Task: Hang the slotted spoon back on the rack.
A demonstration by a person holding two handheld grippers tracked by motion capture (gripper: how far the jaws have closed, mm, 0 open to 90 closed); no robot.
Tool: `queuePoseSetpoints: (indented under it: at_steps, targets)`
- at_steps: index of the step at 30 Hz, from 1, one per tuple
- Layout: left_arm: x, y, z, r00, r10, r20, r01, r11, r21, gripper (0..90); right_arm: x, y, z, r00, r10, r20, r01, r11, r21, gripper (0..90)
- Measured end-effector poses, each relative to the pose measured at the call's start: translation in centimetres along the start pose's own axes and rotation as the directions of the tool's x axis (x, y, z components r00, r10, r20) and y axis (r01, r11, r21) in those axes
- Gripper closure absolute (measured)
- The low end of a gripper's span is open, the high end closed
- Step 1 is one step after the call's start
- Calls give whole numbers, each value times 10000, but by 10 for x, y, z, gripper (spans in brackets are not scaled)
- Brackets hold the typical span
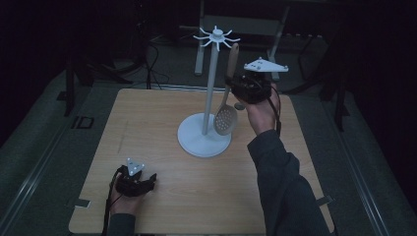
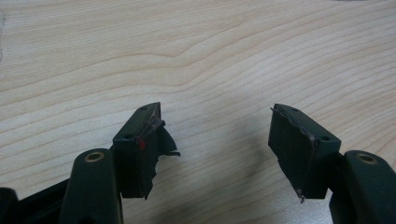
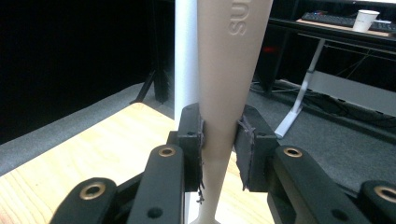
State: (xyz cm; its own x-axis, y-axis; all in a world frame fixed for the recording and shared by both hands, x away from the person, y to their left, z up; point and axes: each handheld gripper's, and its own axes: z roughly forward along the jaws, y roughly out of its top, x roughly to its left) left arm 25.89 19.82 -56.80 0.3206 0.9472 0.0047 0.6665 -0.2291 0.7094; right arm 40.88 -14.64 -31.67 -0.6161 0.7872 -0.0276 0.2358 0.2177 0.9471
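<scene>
- Two grippers are at work over a pale wooden table [image 1: 162,147] — one low and idle, one raised with a utensil.
- The right gripper [image 1: 236,84] is held up above the far right part of the table, just beside the pole of a white hanging stand [image 1: 210,88]; its jaws are clamped on the handle of a beige slotted spoon [image 1: 227,105].
- In the right gripper view the spoon's handle [image 3: 224,93] runs upright between the two black pads, which press on it from both sides, with the stand's white pole [image 3: 186,56] right behind it.
- From above, the spoon hangs with its round perforated bowl down, over the edge of the stand's round base, and its handle end up near the hooks at the stand's top; whether it touches a hook I cannot tell.
- The left gripper [image 1: 147,183] rests low at the near left of the table, well apart from the stand — its jaws stand apart with bare wood grain between them in the left gripper view [image 2: 217,154].
</scene>
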Motion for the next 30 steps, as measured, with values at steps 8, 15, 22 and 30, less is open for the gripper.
queuePoseSetpoints:
  at_steps: [8, 15, 22, 30]
  targets:
    - [0, 0, 0, 10000, -28, 11, 28, 10000, -3, 356, 2, 2, 8, 9999, 2, -114, 0, 9999, 154, 730]
    - [0, 0, 0, 10000, -16, 4, 16, 10000, -7, 356, 2, 3, 15, 10000, 55, -69, -53, 9996, 261, 729]
    - [0, 0, 0, 10000, -21, 15, 21, 10000, 5, 356, 4, 6, 19, 10000, 27, -46, -26, 9996, 280, 729]
    - [0, 0, 0, 10000, -22, 11, 22, 10000, -4, 356, 7, 4, 22, 10000, 13, -53, -12, 9996, 294, 727]
